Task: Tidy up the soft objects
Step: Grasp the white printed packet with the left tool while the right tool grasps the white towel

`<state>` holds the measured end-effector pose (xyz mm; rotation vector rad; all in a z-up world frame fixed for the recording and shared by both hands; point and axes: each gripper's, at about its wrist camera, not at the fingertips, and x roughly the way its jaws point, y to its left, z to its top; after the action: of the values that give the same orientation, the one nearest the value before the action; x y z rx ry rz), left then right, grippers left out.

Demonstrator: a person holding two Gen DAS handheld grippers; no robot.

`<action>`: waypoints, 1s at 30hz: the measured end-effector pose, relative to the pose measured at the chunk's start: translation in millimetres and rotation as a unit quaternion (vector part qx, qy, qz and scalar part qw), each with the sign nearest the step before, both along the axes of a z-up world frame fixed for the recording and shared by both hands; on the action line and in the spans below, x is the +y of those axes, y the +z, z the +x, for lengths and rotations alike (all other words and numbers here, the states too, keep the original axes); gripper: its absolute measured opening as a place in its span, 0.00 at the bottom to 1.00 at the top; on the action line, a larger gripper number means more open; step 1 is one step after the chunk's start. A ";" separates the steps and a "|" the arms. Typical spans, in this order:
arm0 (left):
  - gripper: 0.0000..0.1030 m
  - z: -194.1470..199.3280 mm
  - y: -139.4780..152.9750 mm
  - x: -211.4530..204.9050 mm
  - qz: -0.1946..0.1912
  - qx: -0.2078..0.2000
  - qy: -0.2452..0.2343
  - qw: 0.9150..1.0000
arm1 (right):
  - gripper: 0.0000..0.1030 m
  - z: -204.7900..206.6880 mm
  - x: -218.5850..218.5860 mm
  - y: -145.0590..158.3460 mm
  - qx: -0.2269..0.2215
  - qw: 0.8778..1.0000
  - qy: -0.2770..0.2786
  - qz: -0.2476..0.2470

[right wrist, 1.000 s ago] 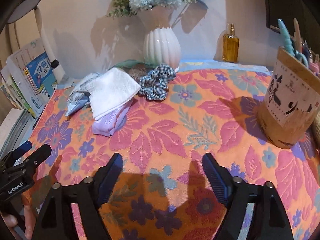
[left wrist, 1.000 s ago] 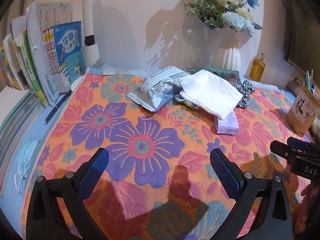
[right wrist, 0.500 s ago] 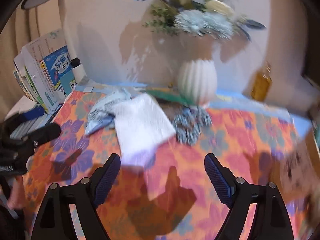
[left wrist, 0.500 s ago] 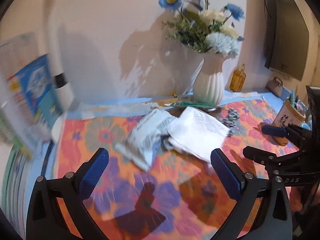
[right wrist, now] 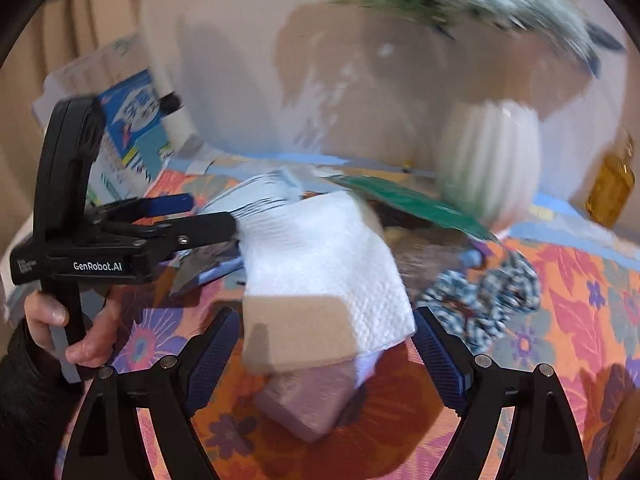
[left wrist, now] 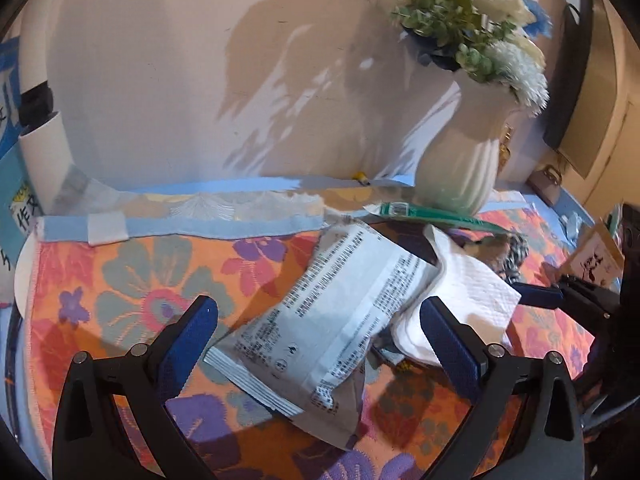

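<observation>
Soft objects lie heaped mid-frame on the floral cloth (left wrist: pixel 120 280): printed packet (left wrist: pixel 332 320) at left, white napkin (right wrist: pixel 320 264) centre, checked scrunchie (right wrist: pixel 484 296) right. Left gripper (left wrist: pixel 318 340) and right gripper (right wrist: pixel 326 344) both stand released, grasping nothing.

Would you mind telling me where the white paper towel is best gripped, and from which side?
Probably the paper towel at its near corner, from the front: that corner overhangs the purple pack, so the open right hand-held gripper can pinch it alone.
</observation>
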<state>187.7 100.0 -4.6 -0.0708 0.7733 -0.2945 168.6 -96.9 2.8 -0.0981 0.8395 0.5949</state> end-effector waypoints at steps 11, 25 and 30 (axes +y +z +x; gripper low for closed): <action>0.93 7.5 -3.9 2.2 -0.004 0.013 -0.001 1.000 | 0.26 2.7 21.8 -12.4 -0.027 0.998 -0.021 -0.062; 0.38 -2.4 -1.6 -24.5 0.076 0.011 0.018 0.997 | 0.05 -68.9 -67.6 26.4 -0.018 0.998 -0.067 -0.002; 0.38 -56.9 31.7 -35.4 0.072 -0.022 0.030 0.997 | 0.05 -100.8 -100.9 24.7 -0.004 0.996 -0.086 -0.013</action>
<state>130.9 64.6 27.1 0.0475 0.7448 -0.1831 67.8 -197.8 27.4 -0.0515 0.8389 0.4207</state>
